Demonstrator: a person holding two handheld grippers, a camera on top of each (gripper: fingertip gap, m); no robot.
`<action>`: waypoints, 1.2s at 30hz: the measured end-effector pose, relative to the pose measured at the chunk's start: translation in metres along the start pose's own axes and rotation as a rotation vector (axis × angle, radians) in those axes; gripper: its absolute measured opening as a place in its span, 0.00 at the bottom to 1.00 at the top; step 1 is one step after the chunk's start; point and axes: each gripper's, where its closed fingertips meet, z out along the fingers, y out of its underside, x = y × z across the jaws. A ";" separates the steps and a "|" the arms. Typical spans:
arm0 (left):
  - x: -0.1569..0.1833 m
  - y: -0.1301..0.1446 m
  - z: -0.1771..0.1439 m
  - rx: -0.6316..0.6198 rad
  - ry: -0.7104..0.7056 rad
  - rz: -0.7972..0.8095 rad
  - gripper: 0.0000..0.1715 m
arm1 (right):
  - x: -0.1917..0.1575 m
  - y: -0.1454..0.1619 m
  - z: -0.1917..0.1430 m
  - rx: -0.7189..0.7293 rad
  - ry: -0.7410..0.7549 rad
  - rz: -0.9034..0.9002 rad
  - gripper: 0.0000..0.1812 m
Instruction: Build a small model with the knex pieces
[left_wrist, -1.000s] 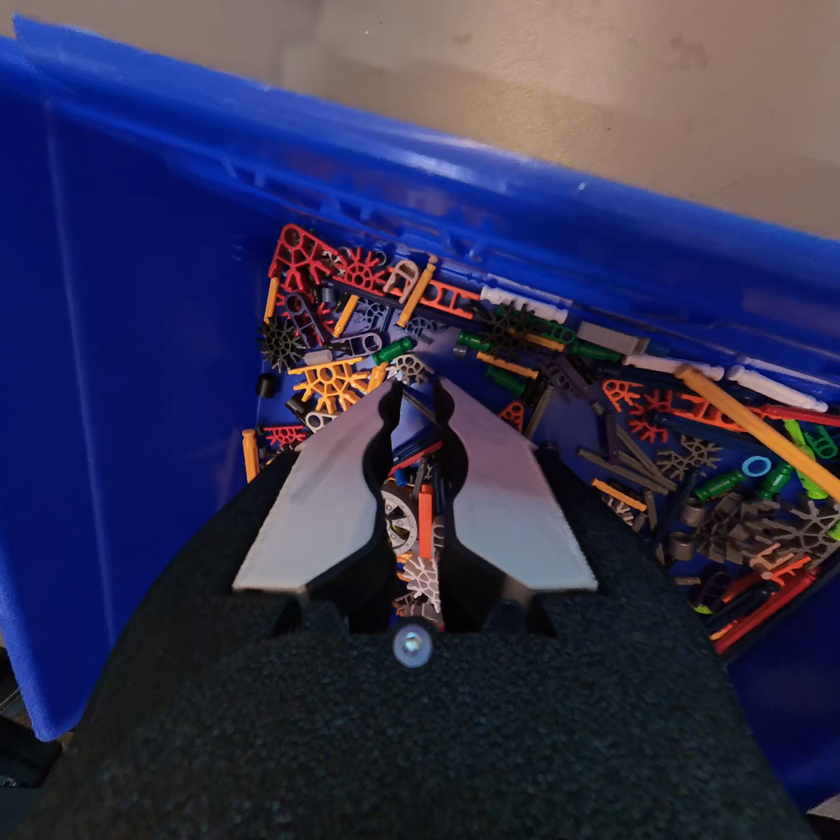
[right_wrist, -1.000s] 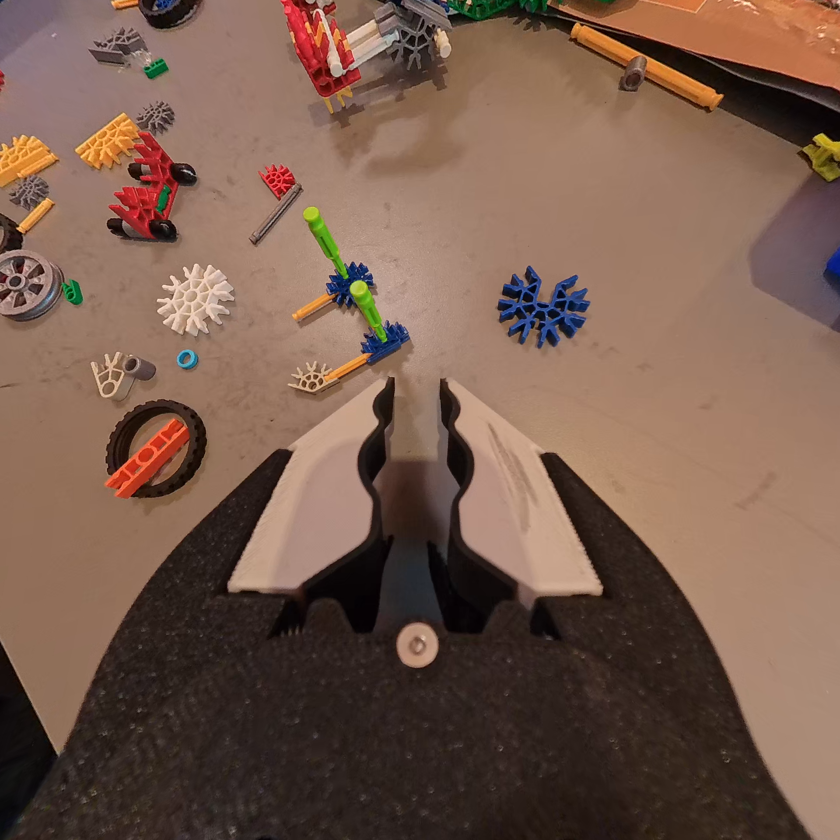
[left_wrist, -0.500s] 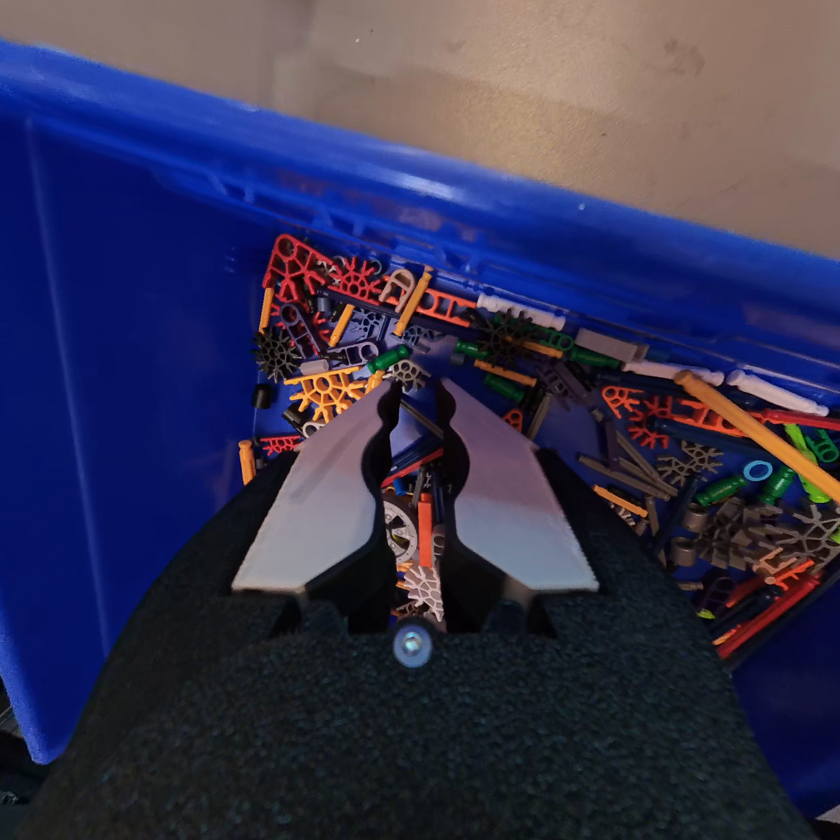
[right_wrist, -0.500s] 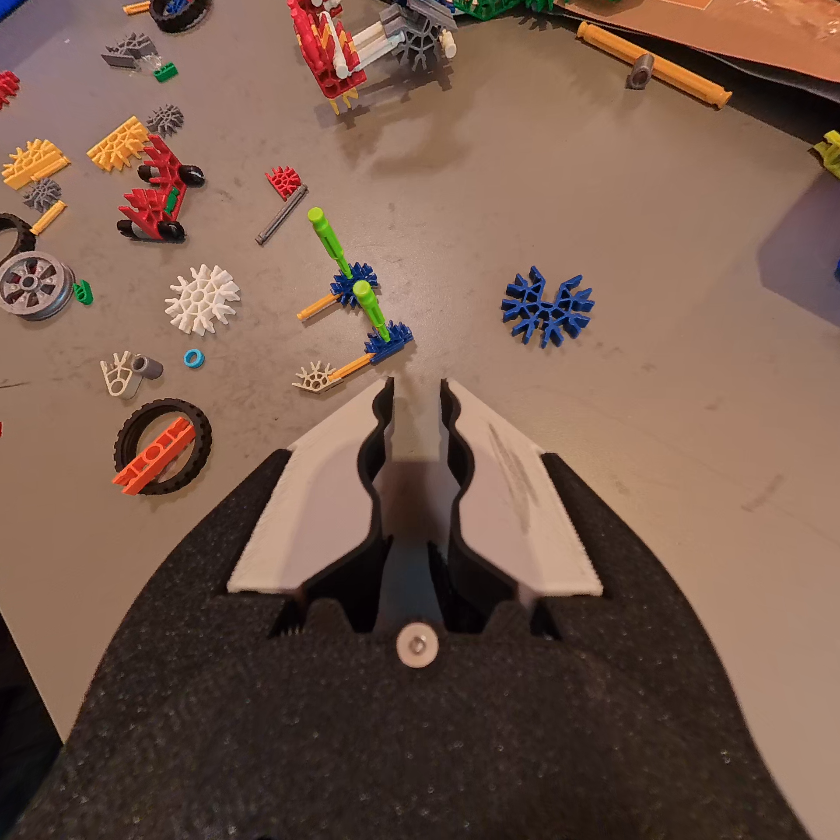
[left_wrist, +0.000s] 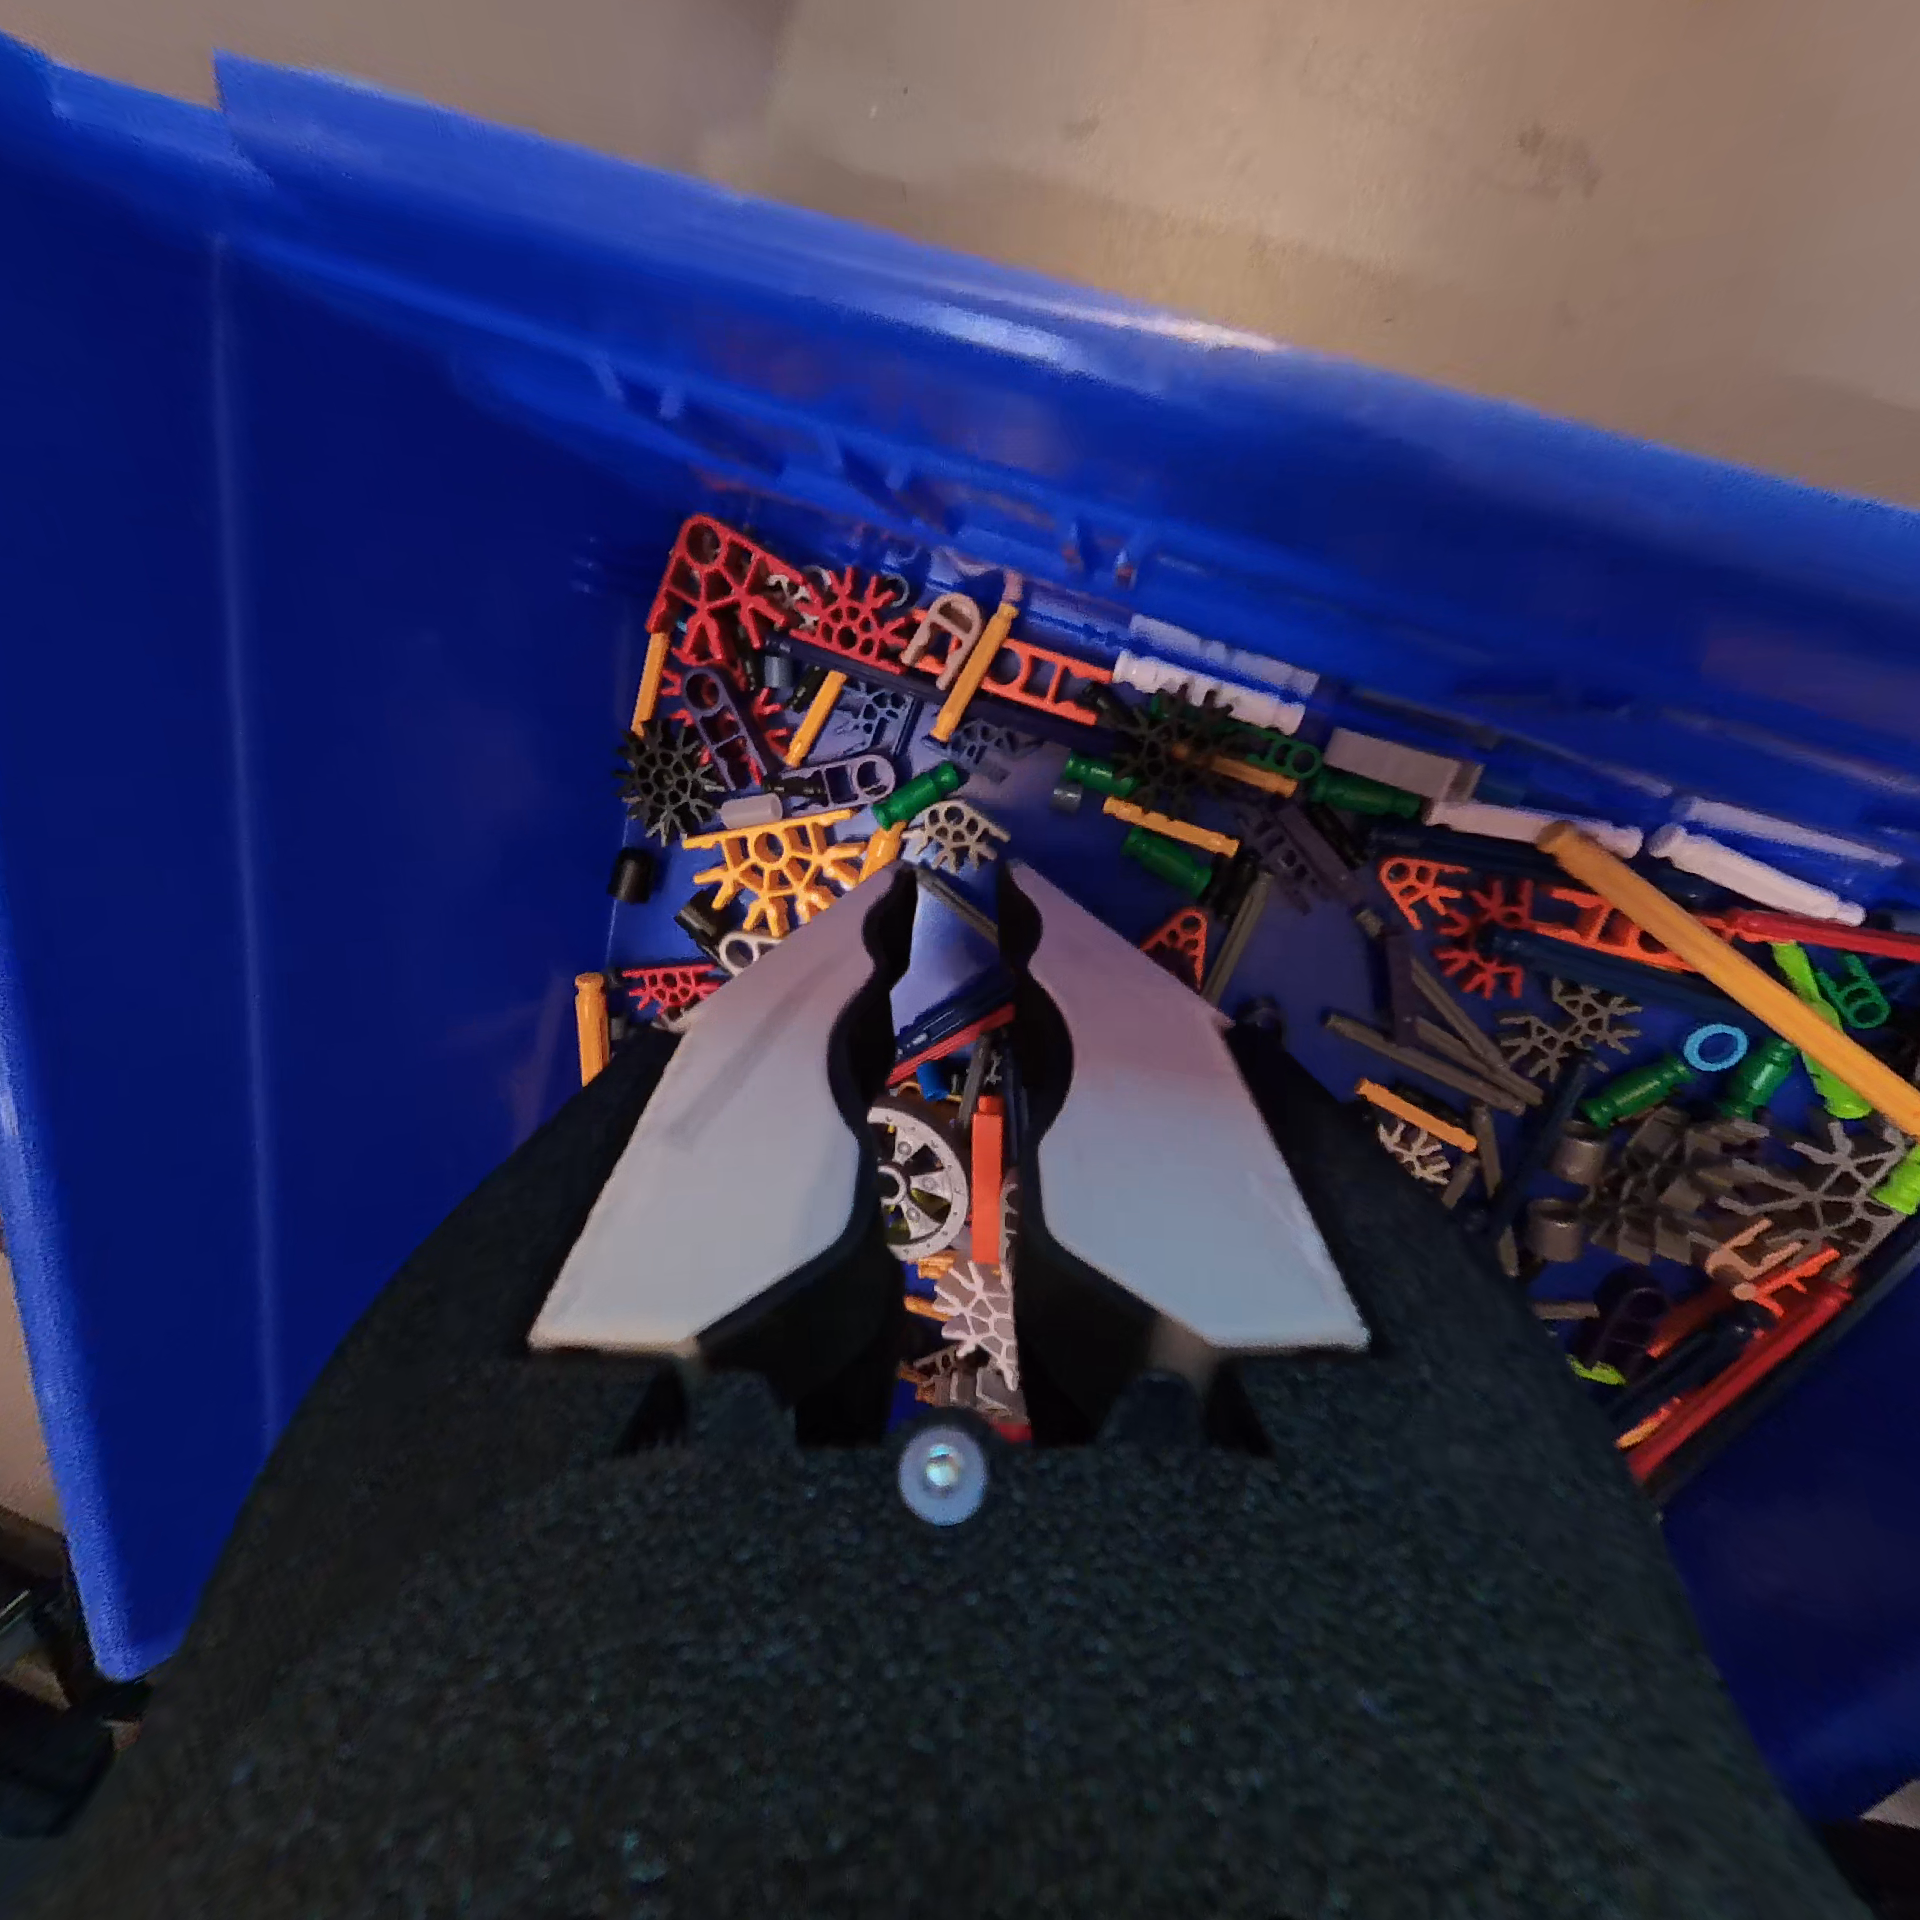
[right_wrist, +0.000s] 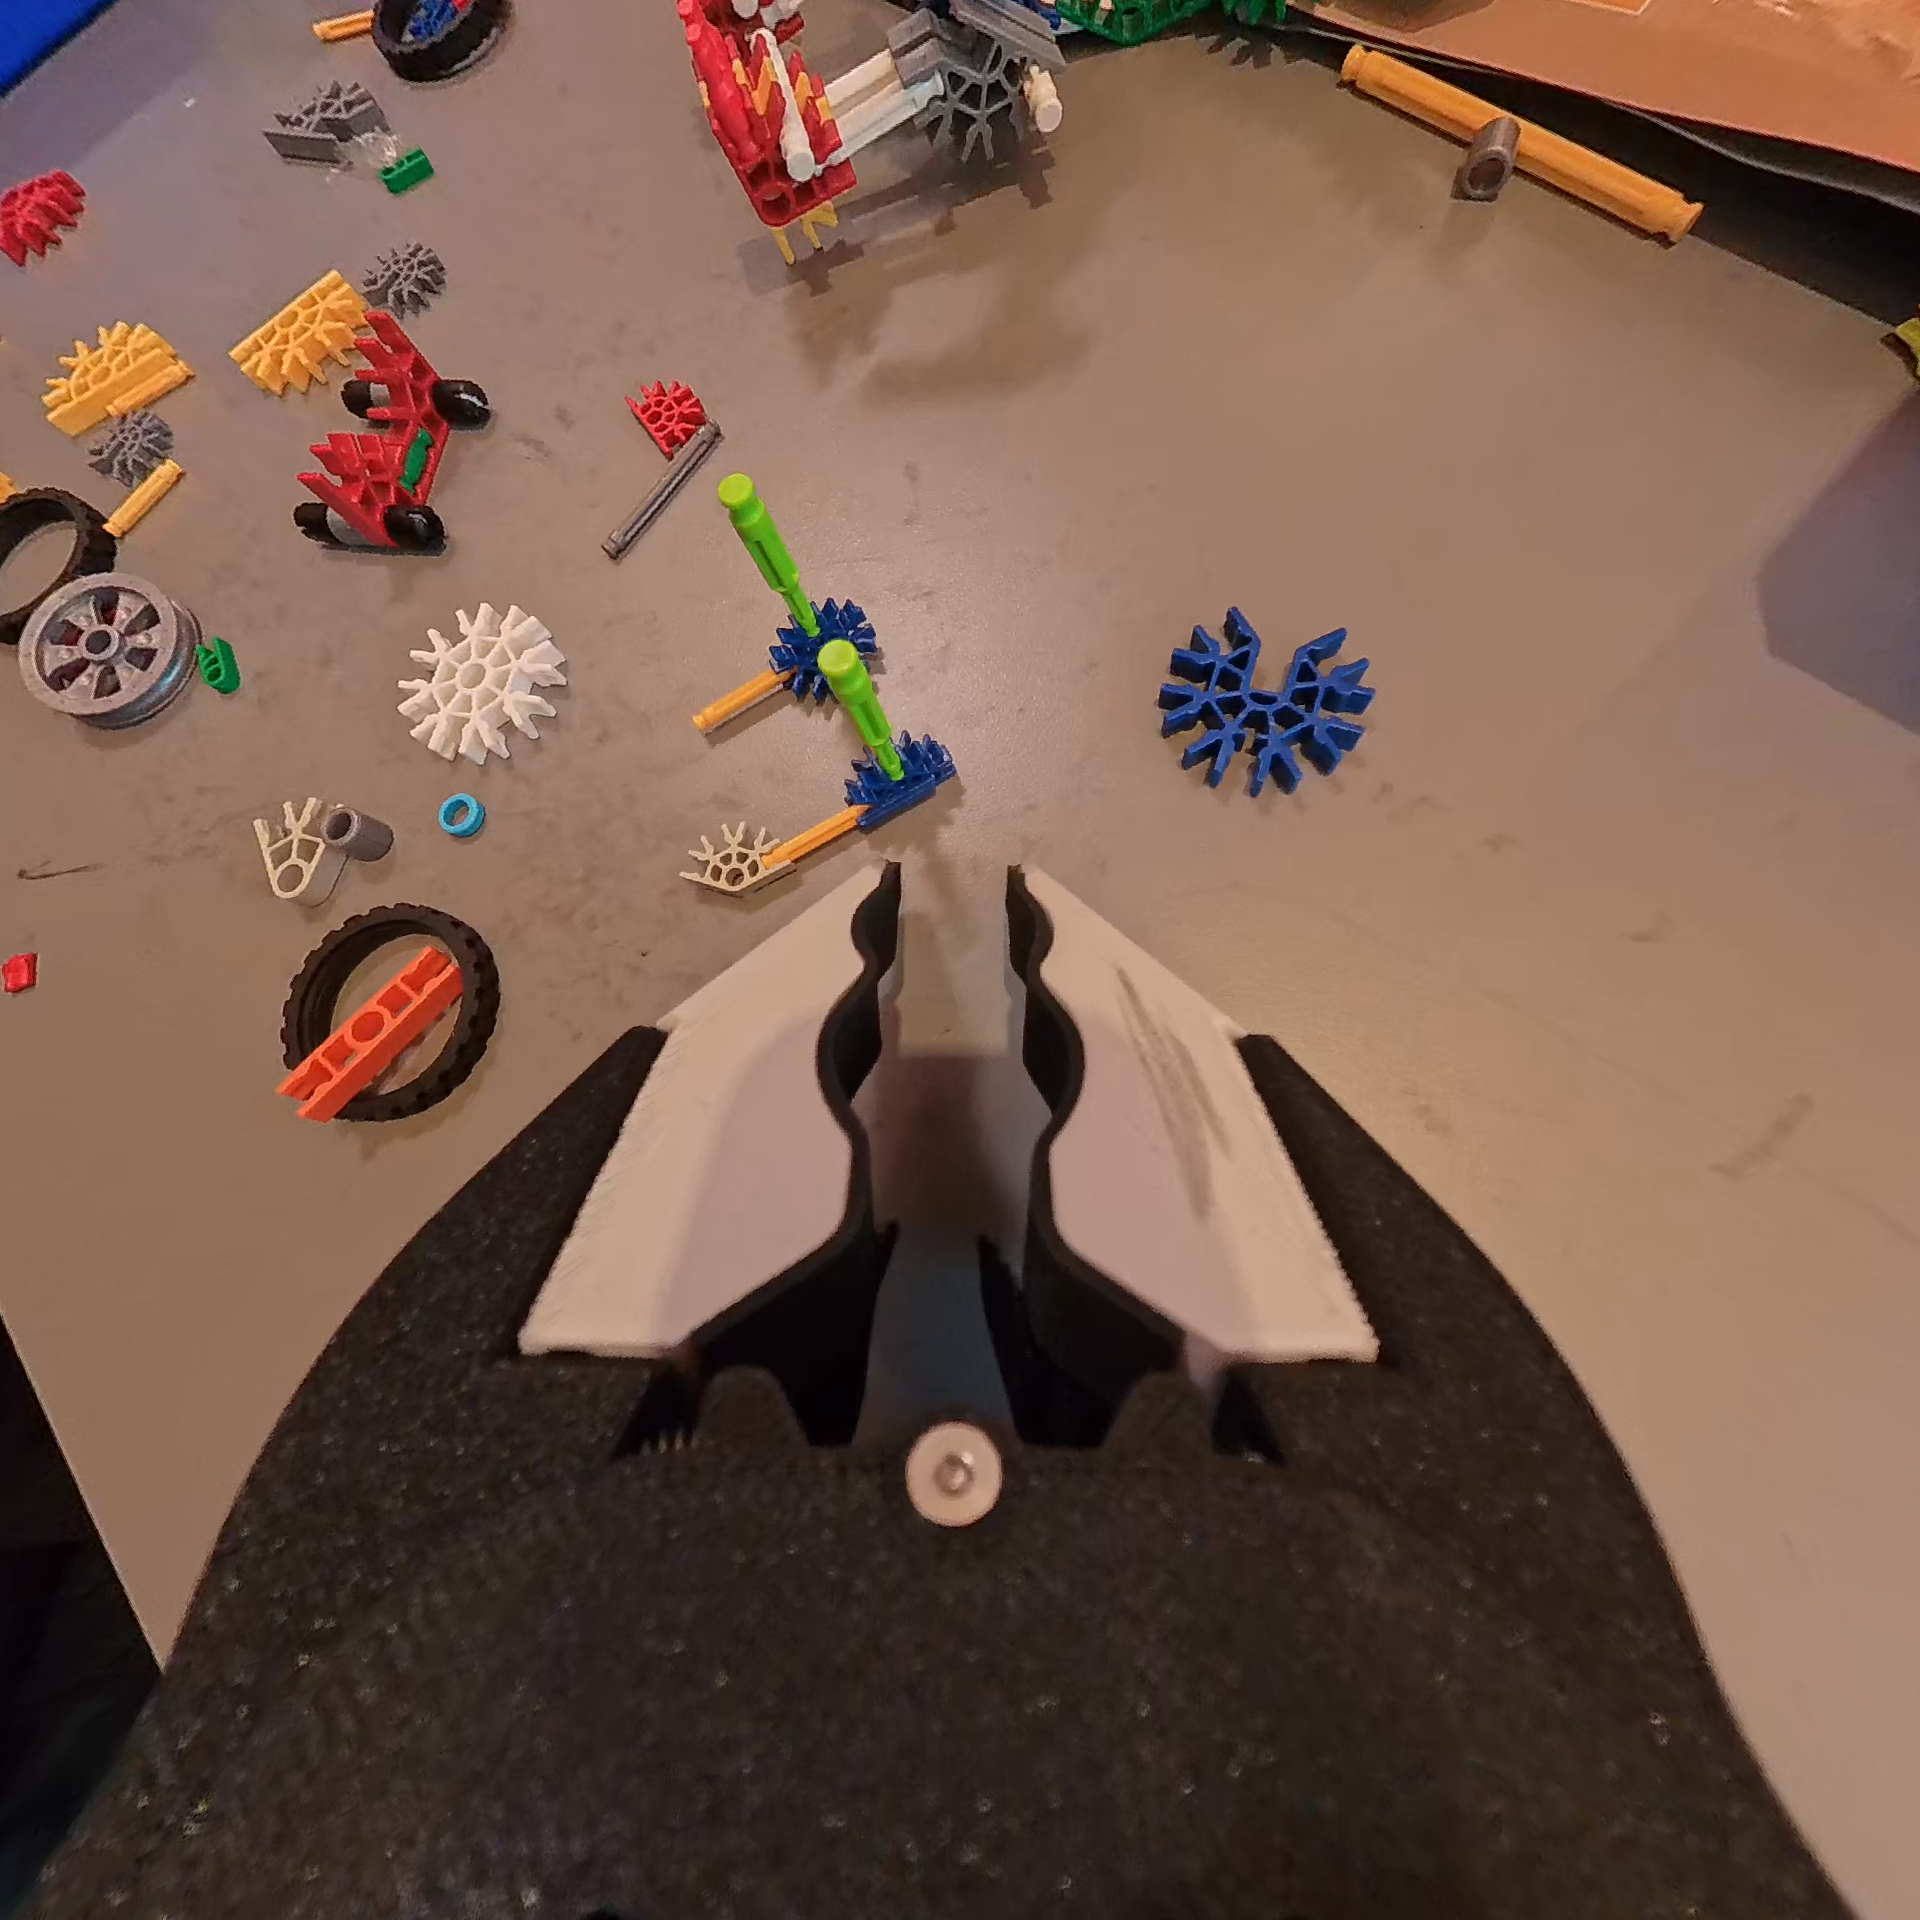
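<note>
My left gripper (left_wrist: 956, 883) hangs over the blue bin (left_wrist: 312, 727), jaws parted a little and holding nothing; it points down at the heap of toy building pieces (left_wrist: 1195, 831), which lie piled against the far wall, likely because the bin sits tilted or was shaken that way. A grey wheel (left_wrist: 920, 1174) and an orange strut (left_wrist: 987, 1164) show through the gap between my fingers, below them, not gripped. My right gripper (right_wrist: 951, 883) is likewise slightly open and empty, low over the grey table (right_wrist: 1455, 987), nearest the small build of blue connectors with green rods (right_wrist: 862, 717); a loose blue connector (right_wrist: 1262, 707) lies apart to the right. Hidden: the bin's near floor under my gripper body, its right end cut off. The view is blurred, so small pieces are hard to sort.
</note>
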 end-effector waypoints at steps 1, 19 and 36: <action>0.000 0.001 0.000 0.001 0.000 0.000 0.08 | 0.000 0.000 0.000 -0.001 -0.003 0.001 0.11; 0.003 -0.002 0.010 0.001 0.027 0.000 0.09 | 0.001 0.000 0.000 -0.001 0.008 -0.003 0.11; 0.006 0.008 0.005 -0.023 0.049 -0.012 0.07 | 0.001 0.000 0.000 0.002 0.006 -0.001 0.11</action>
